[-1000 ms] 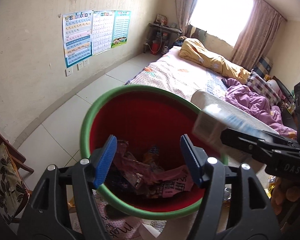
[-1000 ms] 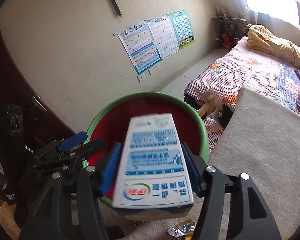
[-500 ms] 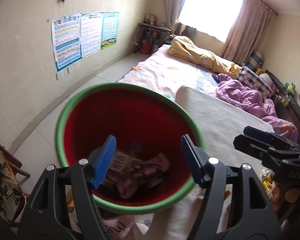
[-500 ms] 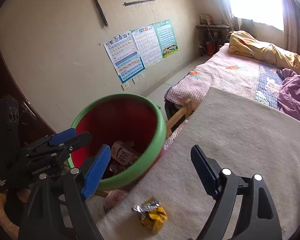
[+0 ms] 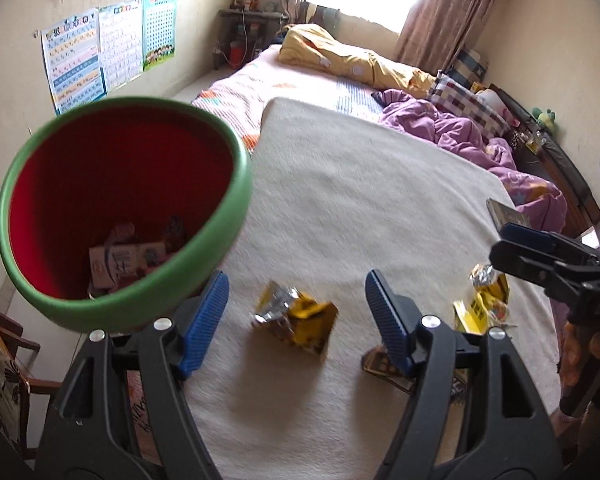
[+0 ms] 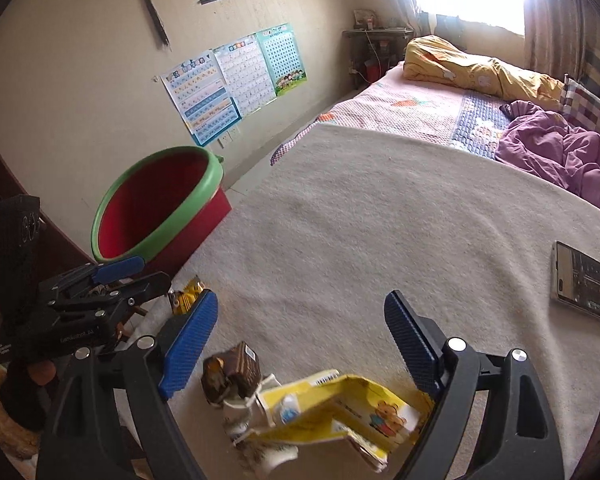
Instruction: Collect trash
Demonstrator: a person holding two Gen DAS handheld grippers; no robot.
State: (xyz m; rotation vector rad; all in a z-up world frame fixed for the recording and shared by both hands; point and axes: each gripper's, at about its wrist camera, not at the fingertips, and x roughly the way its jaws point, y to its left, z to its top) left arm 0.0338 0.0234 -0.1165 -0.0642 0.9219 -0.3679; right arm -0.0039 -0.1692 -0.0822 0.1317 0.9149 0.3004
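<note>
Both claws are hanging open and empty over the cream blanket (image 6: 380, 220) on the bed: the left claw (image 5: 296, 320), at the bottom of its view, is framing a crumpled yellow wrapper (image 5: 296, 322) lying untouched between its blue pads, and the right claw (image 6: 300, 340), whose jaws have just been opening wider, is hovering above a yellow carton (image 6: 340, 412) and a small brown box (image 6: 230, 372) at the bottom centre of its view. The red bin (image 5: 220, 216) with the green rim, at the left of both views, is already holding a milk carton (image 5: 116, 264) and what may be other scraps, blurred there. So the collecting seems partly done, with at least these pieces and another yellow wrapper (image 5: 484, 300) at lower right waiting.
</note>
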